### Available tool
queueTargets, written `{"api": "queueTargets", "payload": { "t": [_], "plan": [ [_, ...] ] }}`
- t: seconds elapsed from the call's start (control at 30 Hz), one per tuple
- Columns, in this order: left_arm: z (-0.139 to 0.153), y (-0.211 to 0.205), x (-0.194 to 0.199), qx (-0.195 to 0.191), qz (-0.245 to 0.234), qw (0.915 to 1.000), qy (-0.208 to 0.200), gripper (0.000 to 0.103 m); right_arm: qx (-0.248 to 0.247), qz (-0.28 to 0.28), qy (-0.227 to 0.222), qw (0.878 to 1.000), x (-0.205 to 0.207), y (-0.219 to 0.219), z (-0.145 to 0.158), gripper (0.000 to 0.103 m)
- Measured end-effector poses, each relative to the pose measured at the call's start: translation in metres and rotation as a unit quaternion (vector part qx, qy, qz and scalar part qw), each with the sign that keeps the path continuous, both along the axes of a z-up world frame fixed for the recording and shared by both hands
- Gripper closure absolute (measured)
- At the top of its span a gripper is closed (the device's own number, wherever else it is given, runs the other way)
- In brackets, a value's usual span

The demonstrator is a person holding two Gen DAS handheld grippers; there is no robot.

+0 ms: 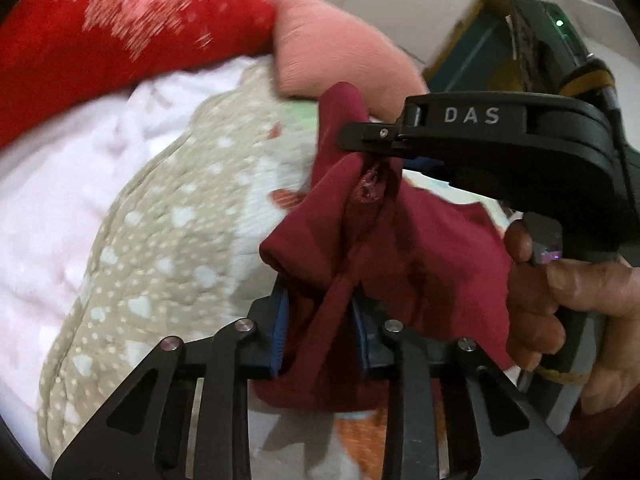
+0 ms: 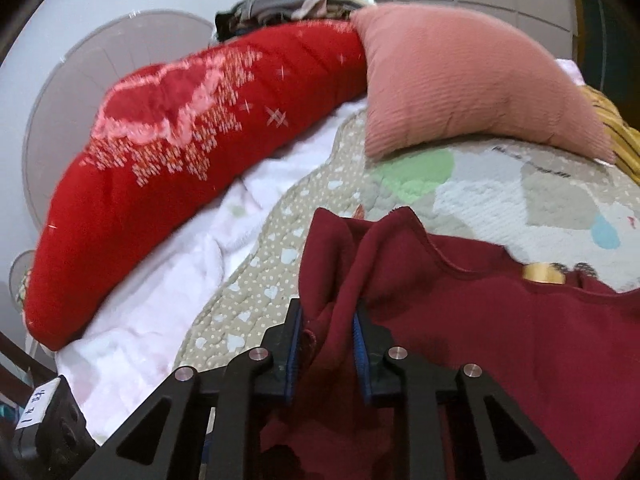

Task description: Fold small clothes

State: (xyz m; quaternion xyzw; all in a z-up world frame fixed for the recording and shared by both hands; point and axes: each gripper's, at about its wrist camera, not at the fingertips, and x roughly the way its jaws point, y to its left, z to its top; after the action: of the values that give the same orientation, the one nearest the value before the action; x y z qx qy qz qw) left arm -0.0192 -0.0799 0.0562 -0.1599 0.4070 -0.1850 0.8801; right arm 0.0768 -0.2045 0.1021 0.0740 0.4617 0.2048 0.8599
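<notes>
A small maroon garment (image 1: 420, 248) hangs bunched above the bed, held at two spots. In the left wrist view my left gripper (image 1: 320, 308) is shut on a lower fold of it, the cloth pinched between the blue pads (image 1: 280, 332). My right gripper (image 1: 352, 136), held by a hand (image 1: 568, 300), comes in from the right and pinches the garment's upper edge. In the right wrist view the right gripper (image 2: 326, 320) is shut on a gathered ridge of the maroon garment (image 2: 480, 320), which spreads to the right and covers part of the quilt.
A beige quilt with white hearts (image 2: 248, 300) lies under the garment over a white fleece blanket (image 2: 160, 292). A long red bolster (image 2: 180, 152) and a pink cushion (image 2: 460, 80) lie at the back. A fan (image 2: 80, 80) stands on the left, with piled clothes (image 2: 288, 4) behind.
</notes>
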Motion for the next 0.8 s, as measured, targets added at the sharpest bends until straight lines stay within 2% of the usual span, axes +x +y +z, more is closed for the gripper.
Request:
{"api": "queueTargets", "payload": {
  "t": [0.07,0.17,0.27,0.4,0.5,0.63,0.67,0.73,0.77,0.8],
  "plan": [
    [0.013,-0.014,-0.01,-0.008,-0.018,0.9997,-0.011,0.079,0.006,-0.004,-0.017,1.0,-0.011,-0.018,0.015,0.083],
    [0.039,-0.056,-0.022,0.014,-0.055,0.9977,-0.037,0.079,0.003,-0.009,-0.034,0.999,-0.025,-0.051,0.037,0.084],
    [0.058,-0.098,-0.028,0.02,-0.1,0.9934,-0.052,0.079,-0.013,-0.024,-0.054,0.998,-0.038,-0.086,0.055,0.086],
    [0.067,-0.161,-0.033,0.04,-0.151,0.9855,-0.065,0.079,-0.031,-0.071,-0.066,0.995,-0.056,-0.154,0.065,0.086],
    [0.058,-0.202,-0.034,0.04,-0.186,0.9804,-0.052,0.079,-0.039,-0.115,-0.054,0.991,-0.067,-0.204,0.054,0.087],
    [0.038,-0.244,-0.034,0.043,-0.214,0.9756,-0.022,0.079,-0.084,-0.168,-0.027,0.982,-0.072,-0.241,0.023,0.087],
    [0.03,-0.252,-0.033,0.042,-0.222,0.9741,-0.005,0.079,-0.106,-0.18,-0.024,0.978,-0.072,-0.247,0.013,0.103],
    [0.025,-0.255,-0.032,0.058,-0.22,0.9737,0.012,0.079,-0.155,-0.213,-0.013,0.965,-0.067,-0.256,-0.004,0.103],
    [0.026,-0.254,-0.034,0.064,-0.219,0.9735,0.011,0.079,-0.149,-0.215,-0.003,0.965,-0.066,-0.264,-0.012,0.103],
    [0.032,-0.249,-0.037,0.071,-0.222,0.9724,0.005,0.079,-0.119,-0.209,0.012,0.971,-0.064,-0.269,-0.021,0.103]
  ]
}}
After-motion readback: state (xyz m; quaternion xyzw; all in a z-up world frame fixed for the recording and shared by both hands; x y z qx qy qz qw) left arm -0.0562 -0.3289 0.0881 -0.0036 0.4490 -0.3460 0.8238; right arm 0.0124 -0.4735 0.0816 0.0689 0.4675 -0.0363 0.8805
